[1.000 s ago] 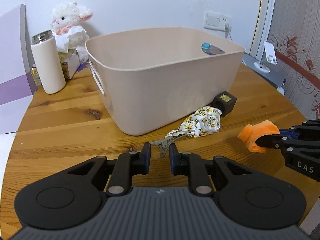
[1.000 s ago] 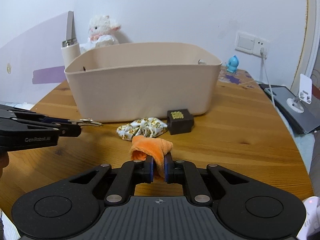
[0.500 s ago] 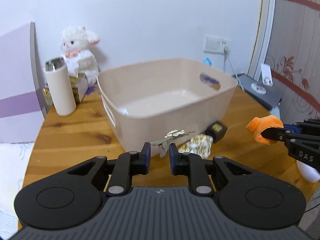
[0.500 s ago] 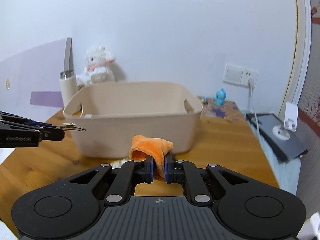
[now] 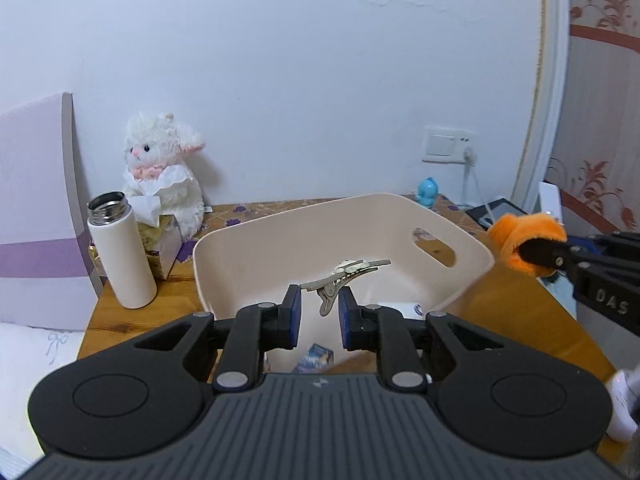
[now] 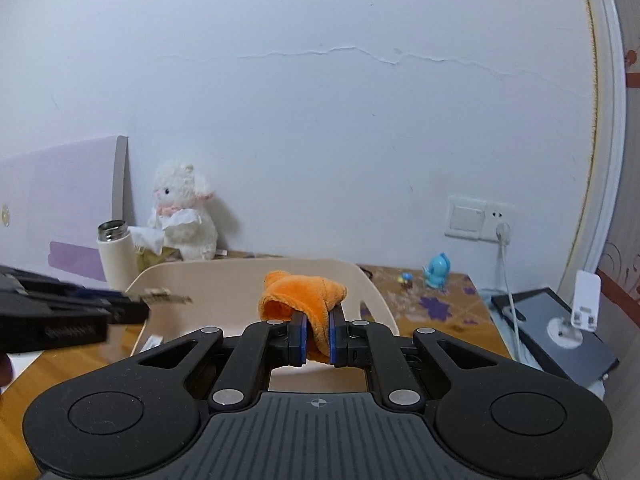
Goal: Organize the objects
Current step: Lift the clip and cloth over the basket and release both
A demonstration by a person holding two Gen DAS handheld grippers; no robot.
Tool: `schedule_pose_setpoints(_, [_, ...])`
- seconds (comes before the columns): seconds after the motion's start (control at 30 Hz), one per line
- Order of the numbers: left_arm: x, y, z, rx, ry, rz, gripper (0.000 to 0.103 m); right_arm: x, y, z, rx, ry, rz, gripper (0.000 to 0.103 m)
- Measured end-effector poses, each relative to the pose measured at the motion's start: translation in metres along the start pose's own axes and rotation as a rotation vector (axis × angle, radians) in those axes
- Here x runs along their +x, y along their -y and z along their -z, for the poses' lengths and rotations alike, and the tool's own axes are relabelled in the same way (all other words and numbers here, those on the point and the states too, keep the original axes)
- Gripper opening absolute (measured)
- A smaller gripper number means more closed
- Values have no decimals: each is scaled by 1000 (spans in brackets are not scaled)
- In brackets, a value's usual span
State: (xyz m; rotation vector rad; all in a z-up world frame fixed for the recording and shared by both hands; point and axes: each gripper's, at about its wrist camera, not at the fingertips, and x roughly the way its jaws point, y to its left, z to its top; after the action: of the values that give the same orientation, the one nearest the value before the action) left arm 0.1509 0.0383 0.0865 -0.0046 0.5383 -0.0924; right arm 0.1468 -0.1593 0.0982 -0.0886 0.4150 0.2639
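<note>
Left wrist view: left gripper (image 5: 319, 312) over the bin (image 5: 472, 246), jaws parted, hair clip (image 5: 344, 278) between them; contact unclear, so grip can't be told. Right gripper (image 6: 318, 334) clamped on orange plush (image 6: 304, 294), also above the bin. Bottle (image 5: 122, 250) and lamb toy (image 5: 160, 168) stand behind on table (image 5: 100, 320).

The bin (image 5: 280, 240) sits mid-table (image 5: 516, 292); left of it stands the flask (image 5: 120, 252), the plush lamb (image 5: 164, 168) behind that. Over the bin hangs the hair clip (image 5: 344, 276), the plush scrunchie (image 5: 520, 240) to its right.
</note>
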Motion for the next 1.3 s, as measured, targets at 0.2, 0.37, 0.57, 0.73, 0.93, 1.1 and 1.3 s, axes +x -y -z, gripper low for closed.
schedule_pose_setpoints(0.2, [58,-1,-7,-13,-68,-63,21,42,-7,-6,-10,-33,21,9])
schedule_pose_setpoints(0.37, [94,-1,-2,-14,-136,-71,21,79,-14,-1,0,-86,34,9])
schedule_pose_setpoints(0.57, [120,0,6,4,-192,-87,21,122,-7,14,-38,-212,23,23])
schedule_pose_setpoints(0.73, [120,3,8,35,-199,-112,22,125,-2,21,-43,-242,21,51])
schedule_pose_setpoints(0.93, [101,2,2,16,-171,-127,58,100,0,14,-67,-199,23,70])
schedule_pose_setpoints(1.1, [76,8,-3,17,-136,-127,63,69,3,11,-58,-169,23,75])
schedule_pose_setpoints(1.3, [44,20,4,24,-104,-128,74,30,10,20,-39,-158,32,80])
